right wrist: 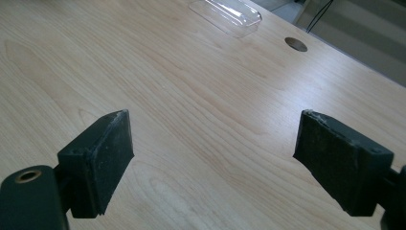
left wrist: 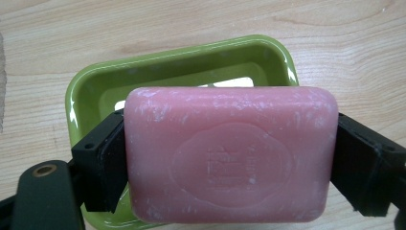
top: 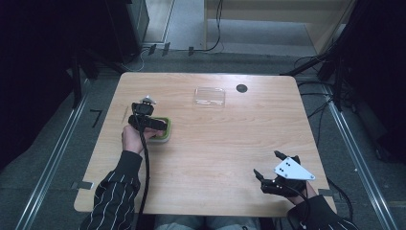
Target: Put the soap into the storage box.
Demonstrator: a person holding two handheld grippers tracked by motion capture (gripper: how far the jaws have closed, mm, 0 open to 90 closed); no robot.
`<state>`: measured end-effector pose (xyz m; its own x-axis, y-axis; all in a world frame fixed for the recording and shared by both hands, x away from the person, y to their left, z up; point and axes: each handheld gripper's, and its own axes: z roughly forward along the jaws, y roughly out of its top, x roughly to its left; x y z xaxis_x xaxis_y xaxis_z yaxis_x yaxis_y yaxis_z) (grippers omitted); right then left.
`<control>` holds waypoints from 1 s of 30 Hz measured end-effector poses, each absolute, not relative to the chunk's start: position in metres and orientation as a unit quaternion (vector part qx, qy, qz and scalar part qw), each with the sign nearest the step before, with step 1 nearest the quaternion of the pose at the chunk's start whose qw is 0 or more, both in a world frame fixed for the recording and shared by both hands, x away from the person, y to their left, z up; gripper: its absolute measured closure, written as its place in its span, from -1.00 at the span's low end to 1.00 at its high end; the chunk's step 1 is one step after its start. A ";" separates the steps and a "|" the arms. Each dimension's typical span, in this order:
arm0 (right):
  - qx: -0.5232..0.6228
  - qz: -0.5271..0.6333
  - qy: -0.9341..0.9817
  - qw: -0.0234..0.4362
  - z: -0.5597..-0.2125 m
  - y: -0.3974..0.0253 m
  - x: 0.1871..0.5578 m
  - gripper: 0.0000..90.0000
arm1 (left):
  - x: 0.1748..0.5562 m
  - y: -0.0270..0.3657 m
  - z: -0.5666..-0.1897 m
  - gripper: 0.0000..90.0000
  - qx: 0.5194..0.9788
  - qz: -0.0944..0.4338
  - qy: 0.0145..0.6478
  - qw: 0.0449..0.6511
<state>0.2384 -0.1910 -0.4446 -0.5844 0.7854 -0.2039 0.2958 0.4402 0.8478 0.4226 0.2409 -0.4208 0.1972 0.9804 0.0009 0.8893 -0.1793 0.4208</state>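
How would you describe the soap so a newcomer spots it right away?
Start at the wooden table and go to its left side, where a green dish sits. Just above that dish, the left gripper clamps the soap between its two black jaws. It is the one pink thing here: a rounded bar with a stamped emblem and whitish scuffs.

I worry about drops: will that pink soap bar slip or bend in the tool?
The pink soap bar looks rigid, so bending seems unlikely. Its smooth, rounded edges could slide, though the left tool clamps both ends squarely over the green dish.
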 end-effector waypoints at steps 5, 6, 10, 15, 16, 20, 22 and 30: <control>0.340 0.404 0.794 0.302 -0.445 -0.191 0.238 -0.70 | 0.429 0.241 -0.425 -0.69 0.745 0.152 0.631 0.156; 0.339 0.403 0.795 0.302 -0.445 -0.191 0.238 -0.70 | 0.429 0.241 -0.425 -0.69 0.745 0.152 0.631 0.156; 0.339 0.403 0.795 0.302 -0.445 -0.191 0.239 -0.70 | 0.431 0.242 -0.429 -0.69 0.733 0.159 0.642 0.160; 0.338 0.404 0.796 0.300 -0.445 -0.191 0.238 -0.70 | 0.431 0.242 -0.431 -0.69 0.730 0.158 0.645 0.162; 0.338 0.404 0.796 0.300 -0.445 -0.191 0.238 -0.70 | 0.431 0.242 -0.431 -0.69 0.729 0.159 0.645 0.162; 0.337 0.404 0.796 0.300 -0.445 -0.191 0.238 -0.70 | 0.432 0.241 -0.433 -0.69 0.727 0.160 0.648 0.162; 0.338 0.404 0.796 0.301 -0.445 -0.191 0.238 -0.70 | 0.432 0.242 -0.434 -0.69 0.727 0.158 0.649 0.161; 0.337 0.403 0.796 0.300 -0.445 -0.190 0.238 -0.70 | 0.433 0.244 -0.439 -0.69 0.721 0.153 0.656 0.162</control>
